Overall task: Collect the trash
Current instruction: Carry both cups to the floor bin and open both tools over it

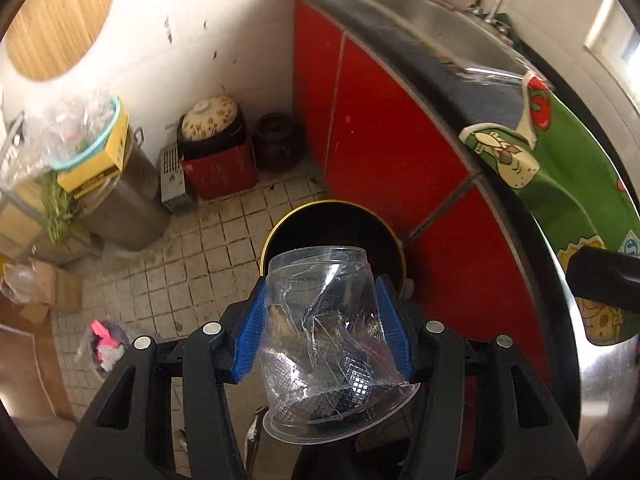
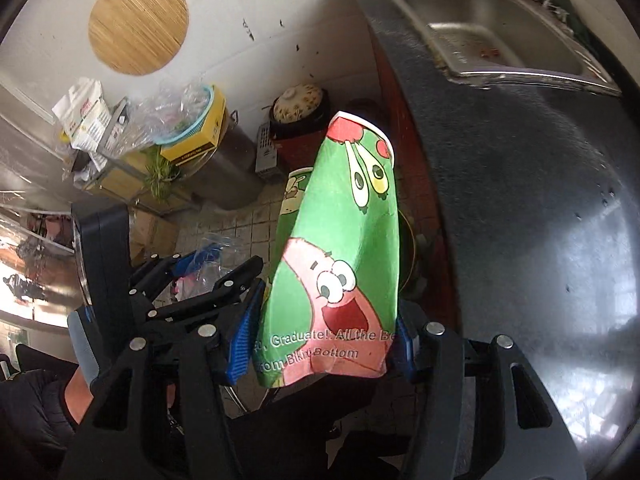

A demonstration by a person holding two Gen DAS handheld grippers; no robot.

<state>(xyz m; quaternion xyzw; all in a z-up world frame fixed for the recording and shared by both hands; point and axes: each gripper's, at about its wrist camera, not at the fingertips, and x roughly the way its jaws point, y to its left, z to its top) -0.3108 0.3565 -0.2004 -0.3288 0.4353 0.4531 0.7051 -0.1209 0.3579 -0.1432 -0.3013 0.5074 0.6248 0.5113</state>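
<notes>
Home kitchen: steel sink (image 2: 500,28), red cabinets (image 1: 380,120)

Crushed clear plastic cup (image 1: 325,344) clamped between blue pads (image 1: 251,340) of left gripper (image 1: 326,334), rim toward camera, base pointed down. Round black bin with yellow rim (image 1: 280,226) seen directly beyond cup, on tiled floor (image 1: 192,248) beside red cabinet doors (image 1: 384,136). Green cartoon paper cup (image 1: 568,168) visible at right edge (holder mostly cut off). Steel sink (image 1: 452,28) set in dark countertop (image 1: 492,92). Clay pot with floral lid (image 1: 210,118) stacked on red box by wall. Slight motion blur at left.
</notes>
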